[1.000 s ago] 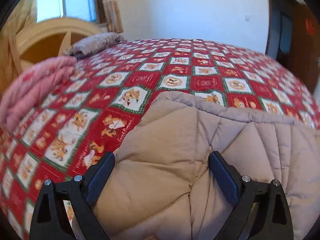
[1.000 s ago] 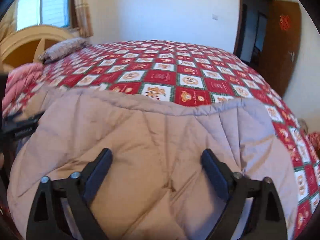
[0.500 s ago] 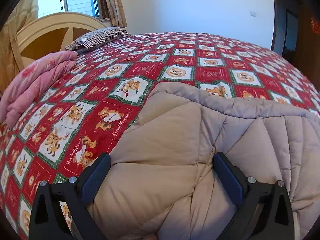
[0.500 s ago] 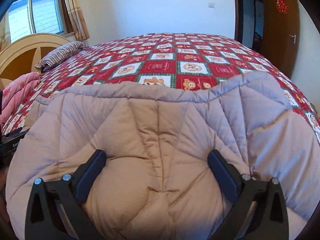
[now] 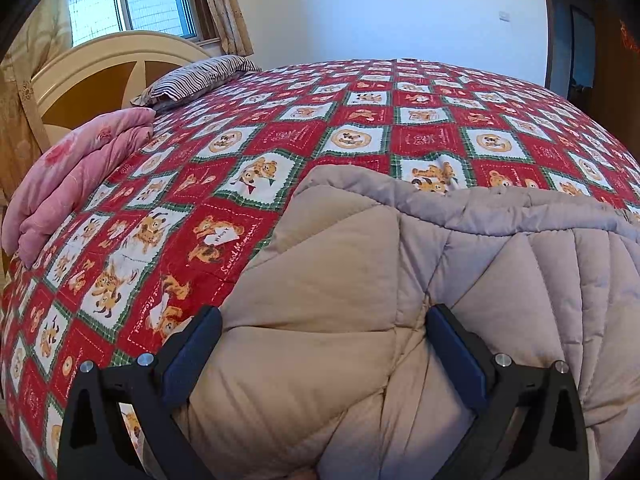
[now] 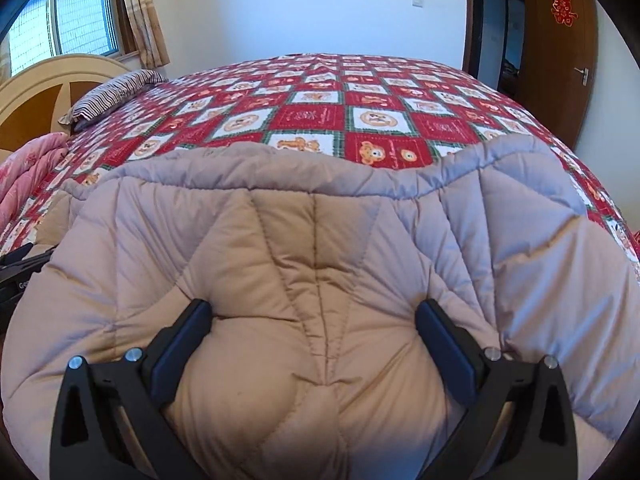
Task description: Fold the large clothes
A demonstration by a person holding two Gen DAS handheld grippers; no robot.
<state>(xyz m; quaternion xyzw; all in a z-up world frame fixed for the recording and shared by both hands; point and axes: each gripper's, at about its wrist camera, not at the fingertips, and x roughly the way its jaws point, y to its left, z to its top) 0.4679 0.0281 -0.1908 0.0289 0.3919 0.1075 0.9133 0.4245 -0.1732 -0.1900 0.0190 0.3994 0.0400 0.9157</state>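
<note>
left gripper [image 5: 320,360] has its jaws spread wide, with a thick bulge of the coat [image 5: 460,280] pushed up between the two blue pads; the padding fills the gap and touches both pads, yet whether they squeeze it or just sit against it i cannot tell. farthest left in its view, a pink quilt [image 5: 72,176] lies folded at the edge of the bed [image 5: 360,128], near the headboard [image 5: 100,68]. just right of it is a striped pillow [image 5: 192,80], under the window [image 5: 132,0] and curtain [image 5: 228,12]. the red spread with bear squares covers the whole bed. the coat, beige and quilted, lies on the near side of the bed, its far hem crossing the spread from the middle to the right edge.

right gripper [image 6: 314,328] is much the same: jaws wide apart, a rounded lump of coat swelling up between the pads and touching both. at the far left edge of this view a dark bit of the other tool shows beside the coat. the coat spreads across most of the near bed, its grey-lined hem wavy along the far side. to the right, past the bed, a brown door [image 6: 560,40] with a red paper cutting stands beside a dark doorway.
</note>
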